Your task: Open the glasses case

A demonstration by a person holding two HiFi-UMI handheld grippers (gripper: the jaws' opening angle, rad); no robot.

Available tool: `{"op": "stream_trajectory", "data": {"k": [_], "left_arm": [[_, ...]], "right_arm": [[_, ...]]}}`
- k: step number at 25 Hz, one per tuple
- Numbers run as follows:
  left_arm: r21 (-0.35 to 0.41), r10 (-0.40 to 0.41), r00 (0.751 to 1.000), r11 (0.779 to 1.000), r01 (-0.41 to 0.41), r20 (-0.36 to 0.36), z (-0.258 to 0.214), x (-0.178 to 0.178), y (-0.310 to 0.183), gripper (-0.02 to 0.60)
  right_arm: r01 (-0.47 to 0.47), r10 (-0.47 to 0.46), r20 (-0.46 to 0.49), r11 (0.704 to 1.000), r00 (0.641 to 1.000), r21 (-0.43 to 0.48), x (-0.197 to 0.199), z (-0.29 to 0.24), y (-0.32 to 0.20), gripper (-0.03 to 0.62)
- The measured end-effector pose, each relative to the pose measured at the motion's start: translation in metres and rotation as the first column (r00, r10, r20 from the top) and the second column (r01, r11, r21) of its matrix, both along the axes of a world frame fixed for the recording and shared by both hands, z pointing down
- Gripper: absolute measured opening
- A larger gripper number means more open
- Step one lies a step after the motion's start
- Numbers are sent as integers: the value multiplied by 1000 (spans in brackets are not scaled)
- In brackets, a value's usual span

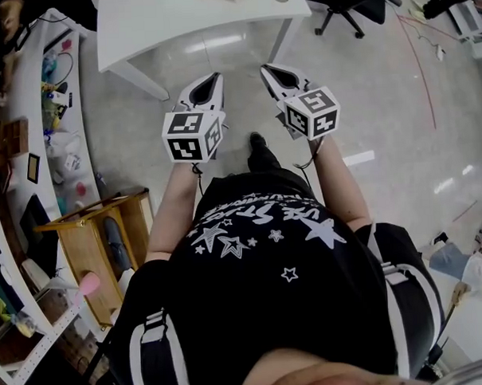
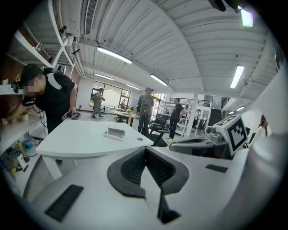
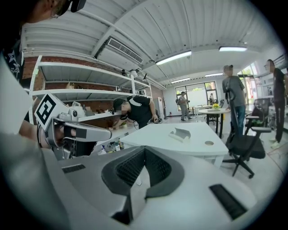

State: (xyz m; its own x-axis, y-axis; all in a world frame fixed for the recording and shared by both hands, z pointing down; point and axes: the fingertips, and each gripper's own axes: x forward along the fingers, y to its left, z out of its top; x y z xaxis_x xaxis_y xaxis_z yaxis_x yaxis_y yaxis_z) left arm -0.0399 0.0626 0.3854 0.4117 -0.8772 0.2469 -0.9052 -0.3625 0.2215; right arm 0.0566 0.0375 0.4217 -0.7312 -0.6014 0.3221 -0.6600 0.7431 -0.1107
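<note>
Closest to us is our own black T-shirt printed with white stars [image 1: 268,258], and from it our bare forearms reach forward over the pale polished floor [image 1: 380,86]. We hold the left gripper [image 2: 145,151], a white two-jaw tool with black ribbed pads, with its jaws pressed together and nothing between them. The right gripper [image 3: 144,151], of the same make, likewise has its jaws closed tight on nothing. The two ride side by side, near each other but apart, both pointing ahead and slightly down.

To our left stands an open light wooden cabinet [image 1: 84,242], beside long white shelves [image 1: 74,107] crowded with small things. Ahead is the white table [image 1: 178,23] with a round hole in its top. The small pale grey glasses case [image 2: 114,133] lies on that tabletop, well apart from both grippers; we cannot tell whether its lid is up.

Past the table stands a black swivel chair [image 3: 243,146], a person in black [image 2: 51,96] leans at the shelves, and more people stand in the far hall.
</note>
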Motion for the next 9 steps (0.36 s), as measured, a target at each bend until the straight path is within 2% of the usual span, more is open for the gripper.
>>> {"op": "stream_trajectory", "data": {"k": [9], "left_arm": [[33,11,1000,999,-11,-8,-2,5,8,12]], "right_arm": [[-9,9,-6,1000,1000,23,7,2,15,9]]}}
